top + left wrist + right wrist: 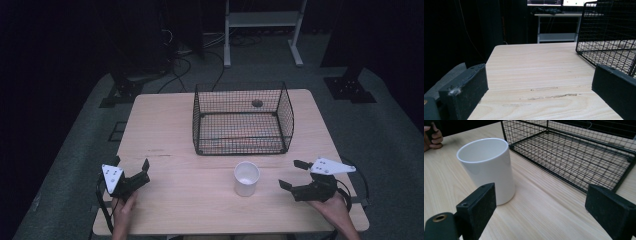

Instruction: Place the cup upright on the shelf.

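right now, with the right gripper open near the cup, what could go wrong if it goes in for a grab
1. The white cup sits off towards one jaw of the right gripper, not centred between them; closing from here could likely knock or tip it.
2. The wire basket stands close behind the cup, so a push forward could likely shove the cup into its mesh.

A small dark thing (257, 103) behind the wire basket (242, 120) is too small for you to identify. In your right gripper view, the other hand (432, 137) is cut by the left edge, and the basket runs off the right.
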